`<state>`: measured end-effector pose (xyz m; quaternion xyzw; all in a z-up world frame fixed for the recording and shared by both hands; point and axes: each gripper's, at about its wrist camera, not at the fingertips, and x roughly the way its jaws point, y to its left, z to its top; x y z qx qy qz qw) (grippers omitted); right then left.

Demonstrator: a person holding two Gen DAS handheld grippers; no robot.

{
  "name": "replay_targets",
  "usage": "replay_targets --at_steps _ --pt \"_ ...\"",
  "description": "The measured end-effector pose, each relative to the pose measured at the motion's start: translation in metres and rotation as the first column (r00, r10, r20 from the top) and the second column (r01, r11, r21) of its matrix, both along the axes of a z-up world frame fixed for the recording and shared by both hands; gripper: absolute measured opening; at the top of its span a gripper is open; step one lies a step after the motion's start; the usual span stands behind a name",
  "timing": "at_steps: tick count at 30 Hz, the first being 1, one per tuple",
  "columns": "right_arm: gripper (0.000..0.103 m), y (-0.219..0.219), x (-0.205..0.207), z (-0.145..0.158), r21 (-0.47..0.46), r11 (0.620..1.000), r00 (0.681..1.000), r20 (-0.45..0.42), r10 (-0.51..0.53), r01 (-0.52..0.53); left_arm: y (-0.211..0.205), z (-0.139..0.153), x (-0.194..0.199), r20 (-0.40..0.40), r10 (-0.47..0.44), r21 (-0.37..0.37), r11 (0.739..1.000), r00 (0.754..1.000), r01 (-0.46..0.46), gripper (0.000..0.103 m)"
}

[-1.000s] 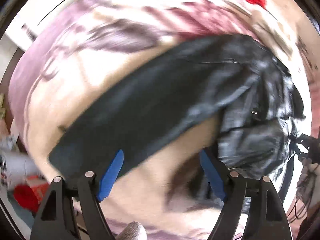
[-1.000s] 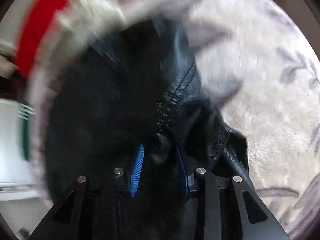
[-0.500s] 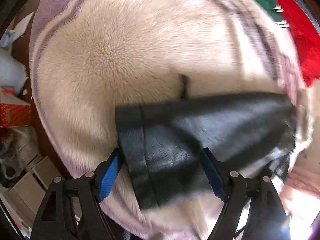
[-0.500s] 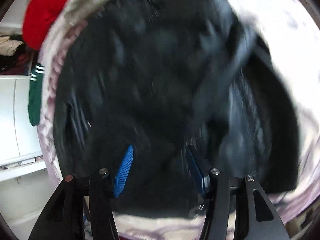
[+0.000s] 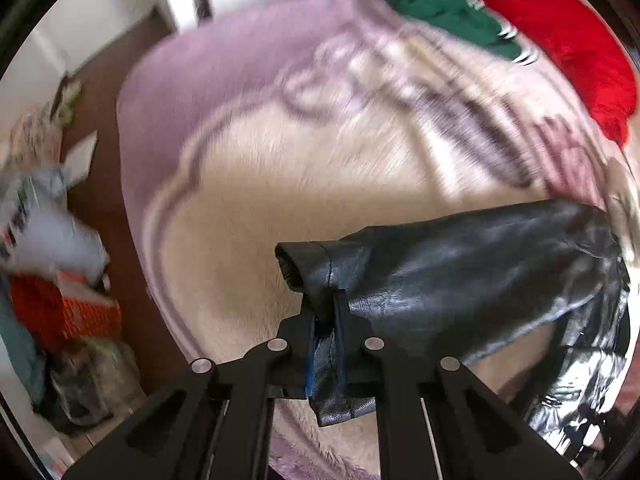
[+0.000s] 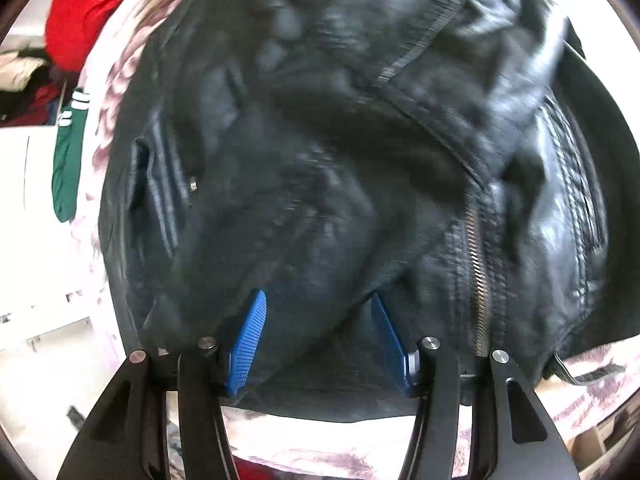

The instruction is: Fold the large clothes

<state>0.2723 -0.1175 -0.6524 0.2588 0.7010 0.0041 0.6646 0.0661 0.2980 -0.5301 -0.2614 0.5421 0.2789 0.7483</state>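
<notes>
A black leather jacket (image 6: 320, 140) lies on a cream and lilac fleece blanket (image 5: 280, 184). In the left wrist view my left gripper (image 5: 325, 312) is shut on the cuff end of the jacket's sleeve (image 5: 460, 264), which stretches away to the right and is lifted a little off the blanket. In the right wrist view my right gripper (image 6: 318, 312) is open just above the jacket's body, with dark leather between its blue pads (image 6: 248, 340). The zip (image 6: 478, 264) runs beside the right finger.
A red garment (image 5: 560, 40) and a green garment (image 5: 440, 8) lie at the blanket's far right edge. Left of the blanket is brown floor (image 5: 100, 216) with boxes, bags and an orange box (image 5: 88, 316). White furniture (image 6: 24, 184) stands at the left of the right wrist view.
My left gripper has closed on the sleeve cuff and raised it. My right gripper has opened and let go of the jacket, and now hovers over its body.
</notes>
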Motion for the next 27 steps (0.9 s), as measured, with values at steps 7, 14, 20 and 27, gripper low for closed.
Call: replay_targets --at_steps 7,14,20,27 --pt "0.057 0.023 0.022 -0.021 -0.120 0.976 0.983 -0.010 0.184 -0.184 -0.073 0.101 0.053 0.105 -0.305 0.316 0.913 0.947 0.259 0.005" --pt "0.057 -0.053 0.010 0.021 -0.015 0.999 0.997 0.077 0.029 -0.028 -0.261 0.137 0.102 0.101 -0.732 0.459 0.635 0.674 0.621 0.005" --pt "0.057 -0.168 -0.057 0.035 -0.163 0.975 0.987 0.080 -0.138 0.149 -0.463 0.074 0.093 0.049 -0.949 0.404 0.303 0.310 0.863 0.005" --pt "0.057 -0.302 -0.160 0.035 -0.302 0.921 0.967 0.018 -0.252 0.246 -0.590 -0.030 0.072 -0.120 -0.990 0.235 0.039 0.069 0.971 0.007"
